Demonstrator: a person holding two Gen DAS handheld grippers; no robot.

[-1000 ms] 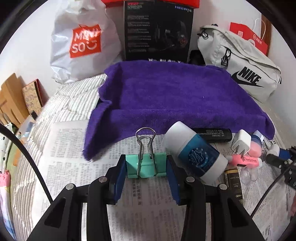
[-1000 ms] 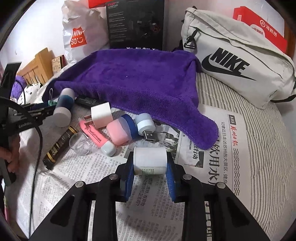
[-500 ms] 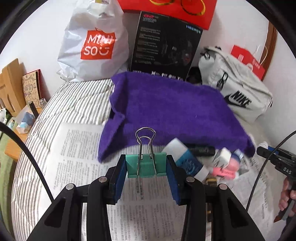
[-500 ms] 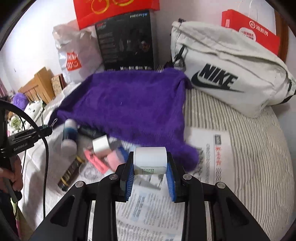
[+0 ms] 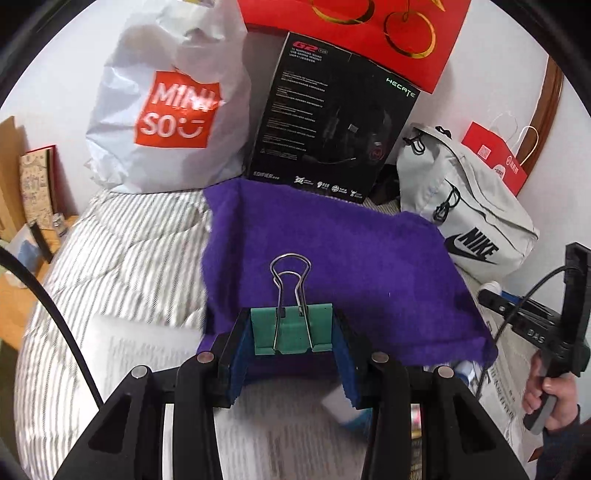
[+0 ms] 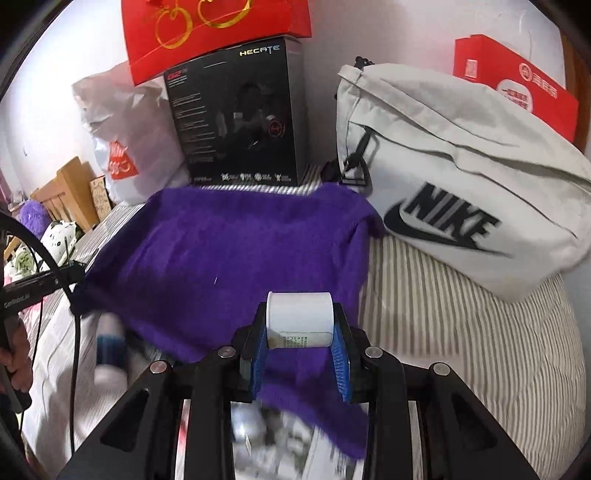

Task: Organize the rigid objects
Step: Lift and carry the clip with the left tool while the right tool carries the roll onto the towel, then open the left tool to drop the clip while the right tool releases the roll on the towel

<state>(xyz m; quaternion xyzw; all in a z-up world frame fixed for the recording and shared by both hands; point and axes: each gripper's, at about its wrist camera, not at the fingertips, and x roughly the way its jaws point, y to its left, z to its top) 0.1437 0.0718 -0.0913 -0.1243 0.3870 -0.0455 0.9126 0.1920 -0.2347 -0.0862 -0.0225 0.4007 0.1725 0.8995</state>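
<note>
My left gripper is shut on a green binder clip whose wire handles stand up, held above the near edge of the purple towel. My right gripper is shut on a small white bottle lying sideways between the blue pads, over the towel at its near right part. A blue-and-white bottle lies blurred on the newspaper at the left of the right wrist view. The other small items are mostly hidden under the grippers.
A white Minis o bag, a black headset box and a red gift bag stand at the back. A grey Nike bag lies right. Striped bedding and newspaper cover the bed. A person's hand holds the other gripper.
Both grippers rose and moved forward with their objects, from over the newspaper to over the towel's near edge. The pile of small items dropped below and behind the fingers.
</note>
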